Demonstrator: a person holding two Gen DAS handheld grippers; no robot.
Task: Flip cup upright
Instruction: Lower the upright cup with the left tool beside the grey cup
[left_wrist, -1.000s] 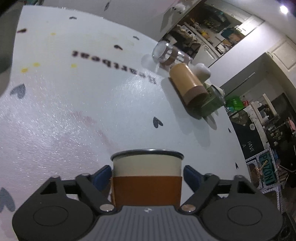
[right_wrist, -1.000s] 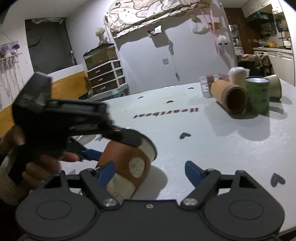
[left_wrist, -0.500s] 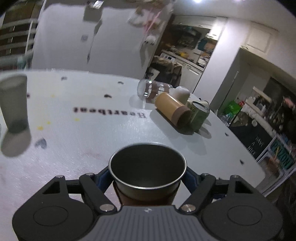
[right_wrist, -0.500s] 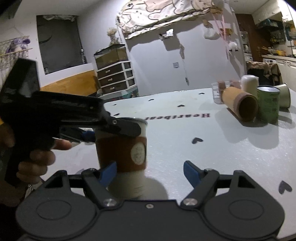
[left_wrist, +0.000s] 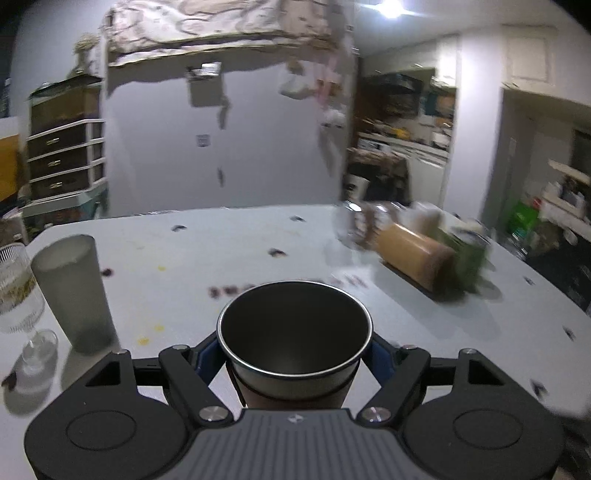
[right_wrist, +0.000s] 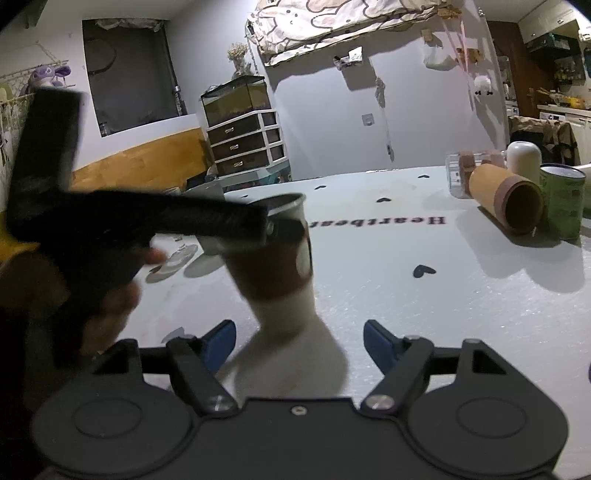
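The cup (left_wrist: 293, 339) is a metal tumbler with a cream body and a brown sleeve. My left gripper (left_wrist: 293, 360) is shut on it near the rim, with its dark open mouth facing up toward the camera. In the right wrist view the cup (right_wrist: 280, 273) stands nearly upright with its base on or just above the white table (right_wrist: 406, 314), tilted slightly, held by the left gripper (right_wrist: 266, 225) coming in from the left. My right gripper (right_wrist: 299, 339) is open and empty, just in front of the cup.
A frosted grey tumbler (left_wrist: 74, 291) and a ribbed stemmed glass (left_wrist: 18, 295) stand at the left. At the far right lie a brown cylinder (right_wrist: 506, 199), a clear glass (right_wrist: 461, 173), a green can (right_wrist: 563, 199) and a white jar (right_wrist: 522, 160).
My left gripper has turned the cup from lying sideways to mouth up and lowered its base toward the table. The right gripper has stayed open and almost still.
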